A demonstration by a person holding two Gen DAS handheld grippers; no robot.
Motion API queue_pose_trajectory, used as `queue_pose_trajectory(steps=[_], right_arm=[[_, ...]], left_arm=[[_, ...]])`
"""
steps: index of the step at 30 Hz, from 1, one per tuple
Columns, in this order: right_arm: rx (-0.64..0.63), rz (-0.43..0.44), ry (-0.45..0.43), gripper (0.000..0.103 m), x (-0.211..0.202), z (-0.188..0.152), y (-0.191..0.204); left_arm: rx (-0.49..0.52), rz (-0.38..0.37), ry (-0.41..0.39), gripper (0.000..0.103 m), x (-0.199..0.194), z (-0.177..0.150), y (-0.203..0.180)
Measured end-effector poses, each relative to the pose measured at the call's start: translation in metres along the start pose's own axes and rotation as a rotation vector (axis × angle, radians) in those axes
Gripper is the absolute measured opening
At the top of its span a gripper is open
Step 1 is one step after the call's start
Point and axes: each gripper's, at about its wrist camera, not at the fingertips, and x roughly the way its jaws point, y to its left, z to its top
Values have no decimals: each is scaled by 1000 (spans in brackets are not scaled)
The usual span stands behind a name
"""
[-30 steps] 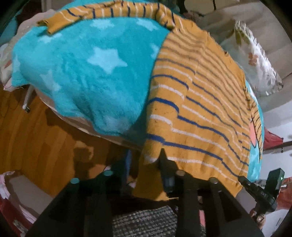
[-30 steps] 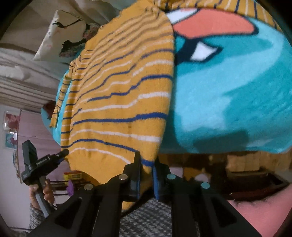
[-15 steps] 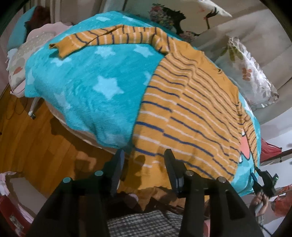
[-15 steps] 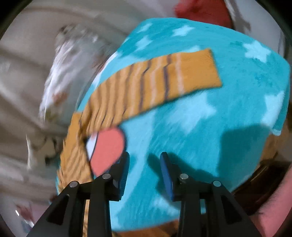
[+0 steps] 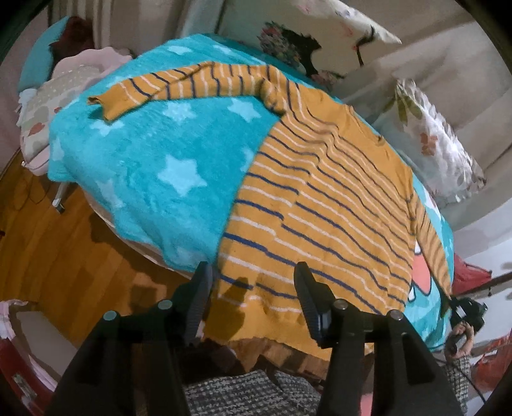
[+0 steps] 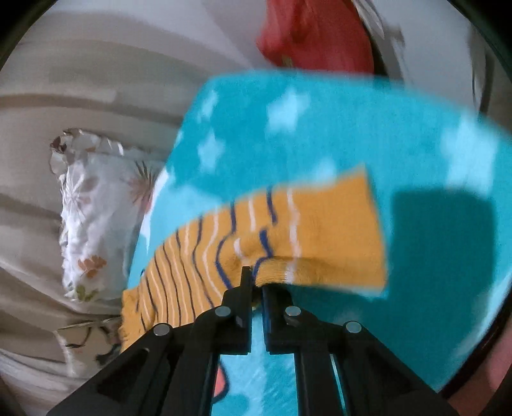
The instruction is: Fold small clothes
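Observation:
A small orange sweater (image 5: 320, 198) with blue and white stripes lies spread flat on a teal star blanket (image 5: 153, 166). Its far sleeve (image 5: 179, 86) stretches out to the left. My left gripper (image 5: 252, 288) is open and empty, just above the sweater's bottom hem. In the right wrist view, my right gripper (image 6: 256, 281) is shut on the edge of the sweater's other sleeve (image 6: 288, 230), pinching a fold near the cuff. That view is blurred.
The blanket covers a low table over a wooden floor (image 5: 48, 249). Floral cushions (image 5: 432, 144) and a beige sofa (image 6: 80, 112) stand behind. A red item (image 6: 313, 28) lies beyond the blanket. The right gripper shows at the left wrist view's far right (image 5: 464, 313).
My left gripper let go of the hem and opened, pulling back. My right gripper released the hem, moved over to the sleeve and shut on it.

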Motion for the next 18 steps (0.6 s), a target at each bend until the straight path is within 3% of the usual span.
queue_pose_trajectory(steps=[2,5,8,13,18], right_arm=[[-13,-30,-68,6,-16,23,4],[-49,-36,-98,5,-26,43,17],[-175,-57,-96,5,-26,39,54],[-358,-36,-52,5,-11,-5,126],[-532,25,27,5,14,-83,211]], left_arm=[[-22,14,-8,52,-3,1,8],[-48,29,-9,52,-4,1,19],[-65,23,2,52,1,2,24],[-64,-17,14,52,13,17,27],[-25,-60,11,52,21,46,35]])
